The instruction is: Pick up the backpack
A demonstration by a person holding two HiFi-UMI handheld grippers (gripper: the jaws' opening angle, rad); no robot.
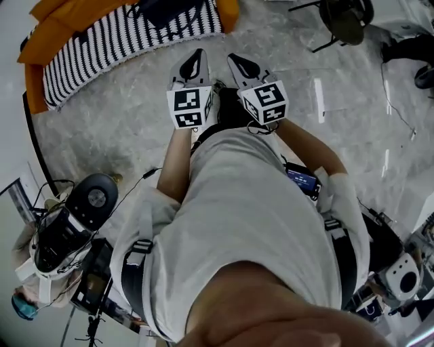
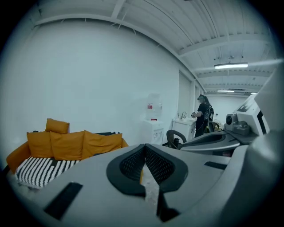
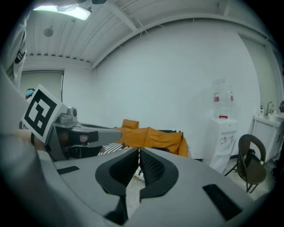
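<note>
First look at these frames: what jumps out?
The left gripper and right gripper, each with a black-and-white marker cube, are held side by side ahead of the person, both shut and empty. At the head view's upper left sits an orange sofa with a striped cover; a dark item on it may be the backpack.

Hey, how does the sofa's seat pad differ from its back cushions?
The seat pad is striped black and white, while the back cushions are plain orange. The seat pad lies flat, and the back cushions stand upright behind it. Both belong to the same sofa.
</note>
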